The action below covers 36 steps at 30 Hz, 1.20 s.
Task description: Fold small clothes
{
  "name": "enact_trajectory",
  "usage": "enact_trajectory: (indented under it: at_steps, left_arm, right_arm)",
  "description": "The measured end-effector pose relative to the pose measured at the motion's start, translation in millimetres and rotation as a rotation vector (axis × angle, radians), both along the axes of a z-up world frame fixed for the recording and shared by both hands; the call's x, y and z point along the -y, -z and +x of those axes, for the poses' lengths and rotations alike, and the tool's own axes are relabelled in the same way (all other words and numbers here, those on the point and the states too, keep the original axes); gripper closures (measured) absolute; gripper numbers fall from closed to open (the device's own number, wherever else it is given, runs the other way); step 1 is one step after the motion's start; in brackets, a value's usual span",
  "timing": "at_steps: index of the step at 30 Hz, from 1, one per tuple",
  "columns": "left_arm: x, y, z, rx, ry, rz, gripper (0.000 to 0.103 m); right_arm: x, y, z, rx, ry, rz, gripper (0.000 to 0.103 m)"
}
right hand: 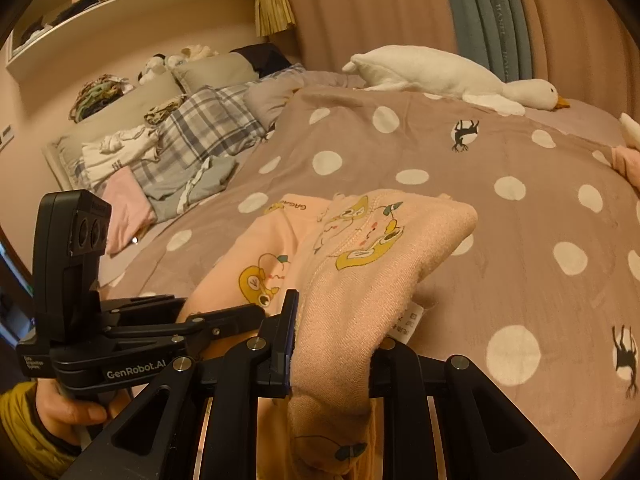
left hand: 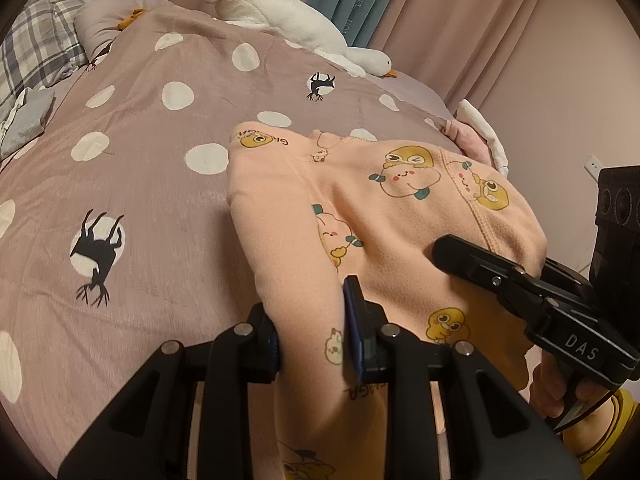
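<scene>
A small peach garment [left hand: 400,208] printed with yellow cartoon figures lies partly lifted over the spotted bedspread [left hand: 160,184]. My left gripper [left hand: 312,332] is shut on a bunched fold of its near left edge. In the right wrist view the same garment [right hand: 352,264] drapes over the fingers, and my right gripper [right hand: 336,344] is shut on its near right edge, with a white care label [right hand: 410,320] showing. The right gripper [left hand: 520,280] appears at the right of the left wrist view, the left gripper [right hand: 160,340] at the lower left of the right wrist view, each held by a hand.
A white plush goose [left hand: 304,28] lies at the bed's far edge before pink curtains [left hand: 460,20]. Plaid bedding and heaps of clothes [right hand: 168,148] sit at the bed's head on the left, below a wall shelf [right hand: 132,4]. A pink and white item [left hand: 480,136] lies beyond the garment.
</scene>
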State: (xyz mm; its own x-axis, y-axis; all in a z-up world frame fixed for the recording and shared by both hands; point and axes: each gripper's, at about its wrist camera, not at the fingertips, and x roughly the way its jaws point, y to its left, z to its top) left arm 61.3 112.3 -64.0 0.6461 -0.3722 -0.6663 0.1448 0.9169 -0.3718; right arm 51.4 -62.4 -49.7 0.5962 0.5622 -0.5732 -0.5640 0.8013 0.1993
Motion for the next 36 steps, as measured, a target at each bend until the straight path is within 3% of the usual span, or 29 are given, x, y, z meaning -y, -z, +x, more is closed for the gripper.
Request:
enact_trajectory:
  at_steps: [27,36]
  left_arm:
    - [-14.3,11.9,67.8,-0.021,-0.025,0.013,0.077]
    - [-19.6,13.4,83.3,-0.025,-0.032,0.027,0.077]
  right_arm:
    - [-14.6,8.0,63.9,-0.006,-0.006,0.020,0.081]
    - [-15.7,7.5,64.5,-0.006,-0.005,0.019,0.081]
